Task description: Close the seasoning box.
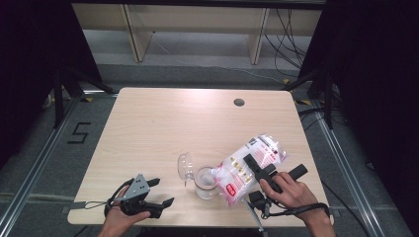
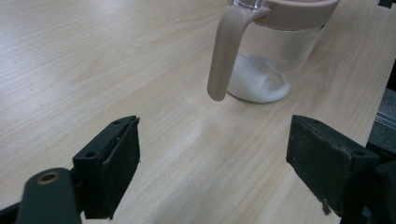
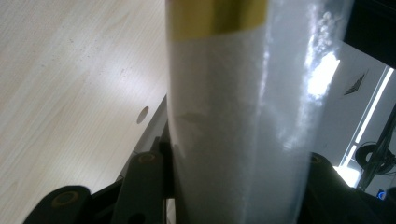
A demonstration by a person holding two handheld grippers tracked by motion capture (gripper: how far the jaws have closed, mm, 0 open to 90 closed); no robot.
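- Leftmost, at about 7 o'clock on the table [image 1: 148, 118] in the high view: left gripper [image 1: 160, 191] rests near the front edge, held by the left hand [image 1: 118, 219]. Jaws stand wide apart with nothing between them; the left gripper view shows bare wood between the two black pads.
- Next, near 6 o'clock: clear glass jar [image 1: 205, 181] stands upright on the table, well apart from the left gripper. Its hinged lid [image 1: 185, 166] is flipped open toward 9 o'clock of the jar. In the left gripper view the jar [image 2: 273, 60] has a beige collar and a beige handle [image 2: 226, 51], and a low layer of white granules [image 2: 259, 81] lies on its bottom.
- Then, at about 5 o'clock: plastic bag [image 1: 249, 168] with red print, holding white contents, is tilted with its lower end over the jar mouth and its upper end toward 2 o'clock.
- Rightmost: right gripper [image 1: 258, 170], in the right hand [image 1: 291, 190], is clamped across the bag's middle. The right gripper view shows the bag [image 3: 233, 130] pressed between both jaws, with a gold band at its top.
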